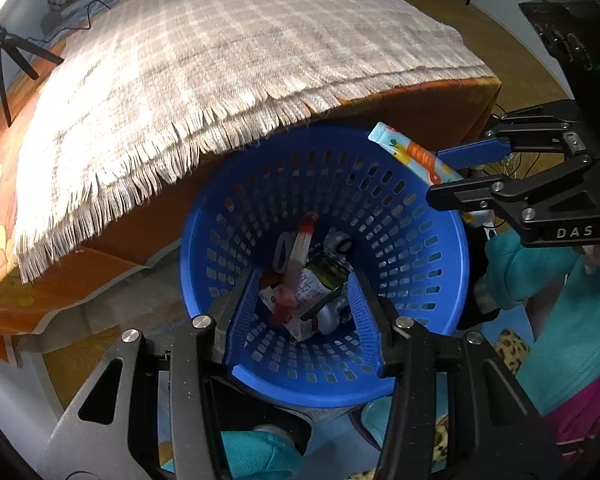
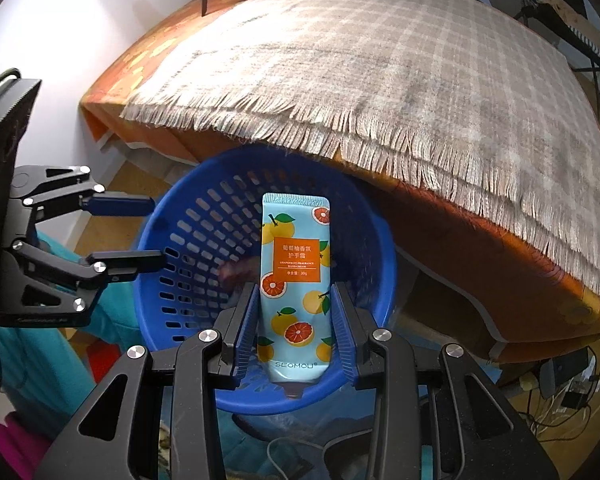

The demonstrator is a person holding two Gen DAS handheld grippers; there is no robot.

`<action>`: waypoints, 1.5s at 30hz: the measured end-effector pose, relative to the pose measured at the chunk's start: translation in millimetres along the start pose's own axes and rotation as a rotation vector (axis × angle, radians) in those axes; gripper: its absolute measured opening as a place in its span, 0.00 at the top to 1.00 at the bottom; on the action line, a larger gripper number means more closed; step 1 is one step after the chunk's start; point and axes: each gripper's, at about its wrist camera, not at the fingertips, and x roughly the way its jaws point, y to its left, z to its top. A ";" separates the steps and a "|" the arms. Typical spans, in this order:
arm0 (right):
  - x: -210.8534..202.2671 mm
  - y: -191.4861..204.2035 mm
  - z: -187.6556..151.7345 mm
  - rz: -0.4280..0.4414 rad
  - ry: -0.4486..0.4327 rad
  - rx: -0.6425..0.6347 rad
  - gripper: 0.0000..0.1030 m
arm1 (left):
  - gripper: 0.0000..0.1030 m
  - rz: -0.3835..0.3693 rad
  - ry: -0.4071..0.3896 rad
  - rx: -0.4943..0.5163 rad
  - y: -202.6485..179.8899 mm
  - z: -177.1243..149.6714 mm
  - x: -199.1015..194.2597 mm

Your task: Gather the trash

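Over basket: our right gripper pinches hand cream tube above blue basket.
Left gripper: spread, empty.
Tip: we release well inside rim.

Beige checked woven cloth with fringed edge spread ahead of the hand-held gripper, orange patterned tablecloth beneath it draping the desk, black tripod far left, wooden floor beyond.
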 end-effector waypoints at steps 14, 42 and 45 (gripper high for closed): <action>-0.8 -4.4 -0.4 -0.029 0.009 0.027 0.52 | 0.53 0.020 -0.022 -0.010 2.3 3.2 -4.3; -63.7 -27.1 48.9 -0.137 -0.164 0.083 0.52 | 0.36 0.053 -0.257 -0.072 25.5 71.7 -72.9; -75.7 -33.3 62.0 -0.137 -0.204 0.089 0.52 | 0.36 0.056 -0.298 -0.084 32.4 86.4 -83.9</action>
